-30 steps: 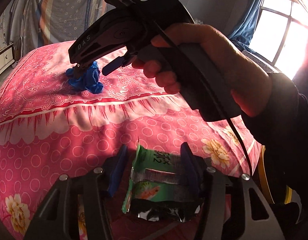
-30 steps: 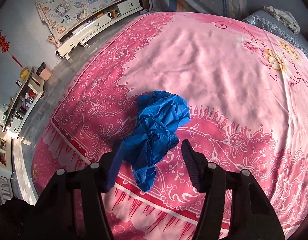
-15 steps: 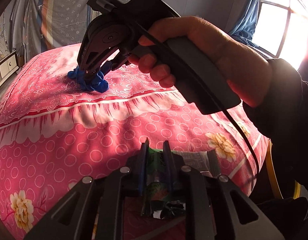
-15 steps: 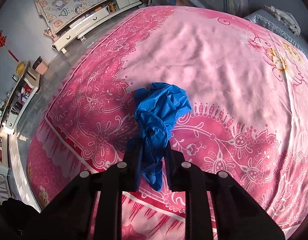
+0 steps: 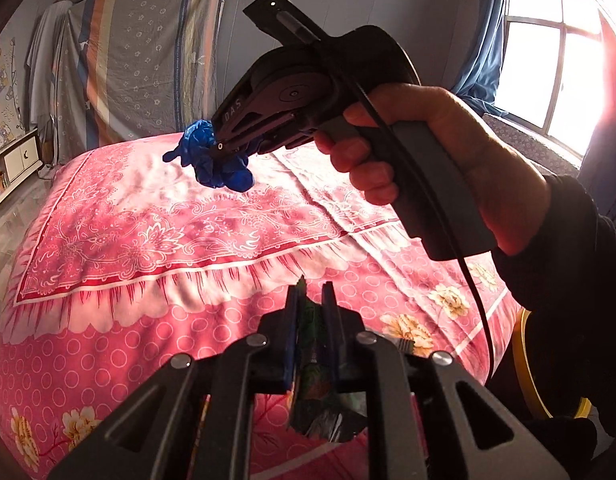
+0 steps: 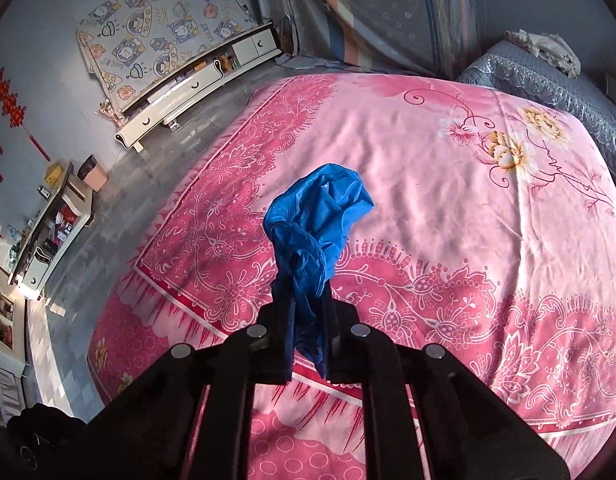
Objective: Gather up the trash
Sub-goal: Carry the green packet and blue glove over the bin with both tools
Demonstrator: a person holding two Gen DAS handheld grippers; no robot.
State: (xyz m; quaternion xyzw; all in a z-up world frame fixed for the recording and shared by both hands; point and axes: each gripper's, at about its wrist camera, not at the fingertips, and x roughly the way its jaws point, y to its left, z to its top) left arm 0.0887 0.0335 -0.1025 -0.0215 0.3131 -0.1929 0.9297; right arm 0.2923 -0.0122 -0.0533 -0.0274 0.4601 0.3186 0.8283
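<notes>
Evidently both tools were already loaded. The right tool [image 6: 308, 344] was clamped on a crumpled blue glove [image 6: 318, 232], which rose from the closed tips toward twelve o'clock in the right wrist view, its long axis roughly in line with the fingers, clear above the pink bedspread [image 6: 468, 220]. From the left wrist view the same glove [image 5: 216, 160] hung at about eleven o'clock, held up off the bed. The left tool [image 5: 310, 336] was pinched on a green snack wrapper [image 5: 312, 392], whose crumpled foil end hung below the tips toward six o'clock. No bin was clearly visible; a yellow rim [image 5: 528, 380] showed at four o'clock beside the bed, but what it belonged to could not be told. Judged from this, each piece only needed carrying off to a container.
</notes>
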